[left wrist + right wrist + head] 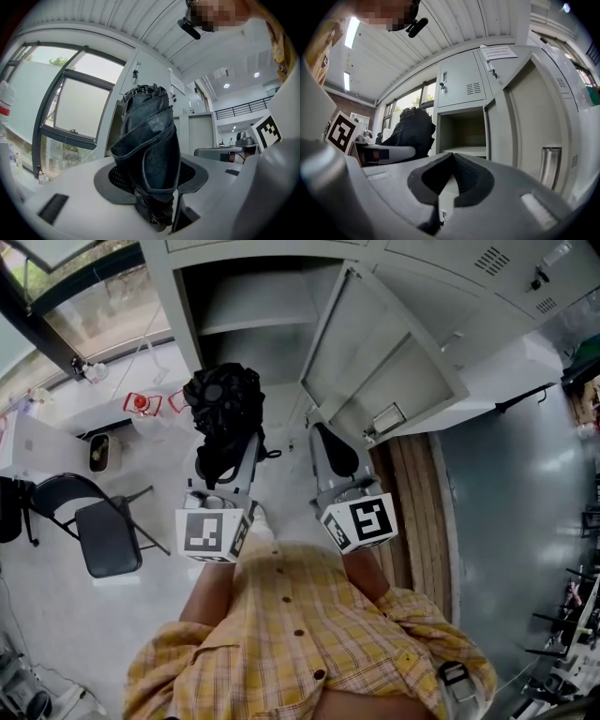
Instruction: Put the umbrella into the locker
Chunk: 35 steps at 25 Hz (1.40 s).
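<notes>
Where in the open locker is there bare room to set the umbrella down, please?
The locker shelf is bare from wall to wall, its door swung open at the right; what shows beneath looks bare too. The floor at left is crowded, around the folding chair.

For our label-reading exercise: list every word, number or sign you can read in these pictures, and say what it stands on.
No text here can be read.
Notice above the open locker: print too small to read.
Plate on its door: nothing legible.
Marker cubes: black-and-white square patterns only, no words.
</notes>
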Available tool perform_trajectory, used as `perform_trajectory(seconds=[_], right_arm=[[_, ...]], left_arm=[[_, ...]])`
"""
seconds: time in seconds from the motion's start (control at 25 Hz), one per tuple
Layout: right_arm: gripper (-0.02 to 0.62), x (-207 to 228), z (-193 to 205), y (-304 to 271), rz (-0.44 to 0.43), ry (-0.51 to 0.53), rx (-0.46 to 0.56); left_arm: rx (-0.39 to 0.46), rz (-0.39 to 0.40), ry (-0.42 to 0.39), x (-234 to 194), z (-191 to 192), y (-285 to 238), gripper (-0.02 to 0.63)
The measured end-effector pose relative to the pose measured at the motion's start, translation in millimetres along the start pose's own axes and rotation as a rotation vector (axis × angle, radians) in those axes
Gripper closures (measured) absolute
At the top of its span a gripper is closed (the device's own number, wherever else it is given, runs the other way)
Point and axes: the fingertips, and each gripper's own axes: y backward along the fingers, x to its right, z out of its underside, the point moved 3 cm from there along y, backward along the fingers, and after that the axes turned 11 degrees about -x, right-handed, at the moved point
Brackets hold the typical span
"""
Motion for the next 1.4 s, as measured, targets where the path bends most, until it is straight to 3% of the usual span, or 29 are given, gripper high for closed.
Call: perform_trajectory(seconds=[0.4, 0.8, 1.4], right_arm=[[0.598, 15.8, -16.6, -47.0, 0.063, 0.006, 0.0], [0.597, 37.3, -17.6, -67.6, 0.11, -0.01, 0.011], [0.597, 49.2, -13.8, -88.3, -0.014, 0.032, 0.041]], left_arm=[[-0.004, 0.059, -0.004, -36.9, -17.3, -52.7, 0.399], [-0.008, 0.064, 0.012, -52.1, -17.2, -83.5, 0.399], [0.027, -0.031, -0.016, -48.0, -37.7, -113.9, 0.399]])
